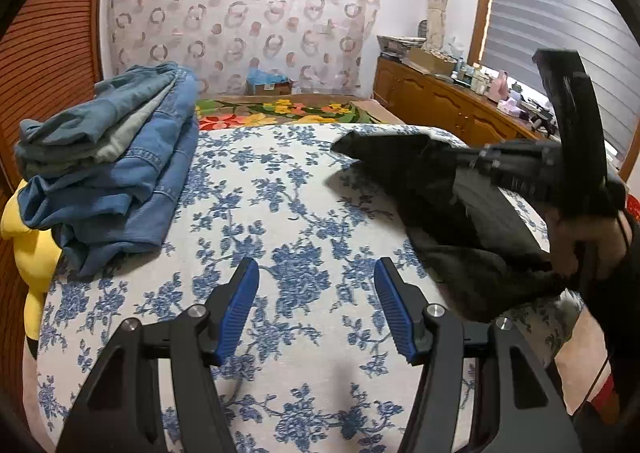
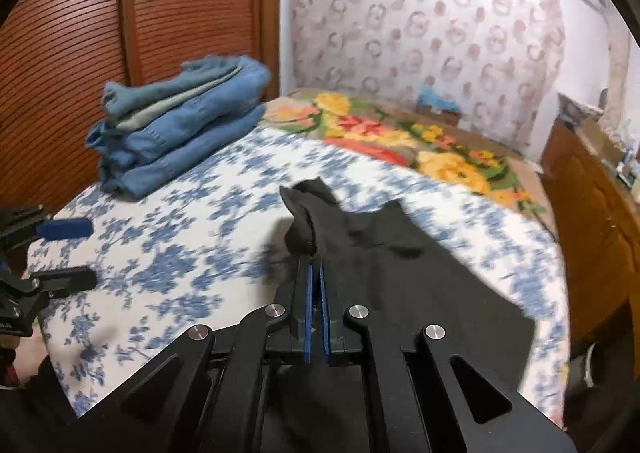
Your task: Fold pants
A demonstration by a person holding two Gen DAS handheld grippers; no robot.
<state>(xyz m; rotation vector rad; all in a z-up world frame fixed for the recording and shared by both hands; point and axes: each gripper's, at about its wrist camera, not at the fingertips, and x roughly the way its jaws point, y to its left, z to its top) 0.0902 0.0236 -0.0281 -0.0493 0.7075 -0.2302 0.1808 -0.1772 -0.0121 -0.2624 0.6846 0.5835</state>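
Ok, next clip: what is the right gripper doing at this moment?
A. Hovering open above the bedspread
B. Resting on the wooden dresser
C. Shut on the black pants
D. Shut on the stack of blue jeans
C: in the right wrist view the right gripper has its blue pads pressed together on a bunched edge of the black pants, while the left gripper hangs open over the bedspread.

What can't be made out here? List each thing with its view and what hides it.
- Black pants: the near end in the right wrist view is covered by the right gripper, shut on the cloth.
- Black pants, left wrist view: the far side is hidden behind the right gripper's body.
- Yellow item: mostly hidden under the folded jeans and the bed's edge.
- Dresser clutter: too small to identify.
- Left gripper: open, nothing hidden.
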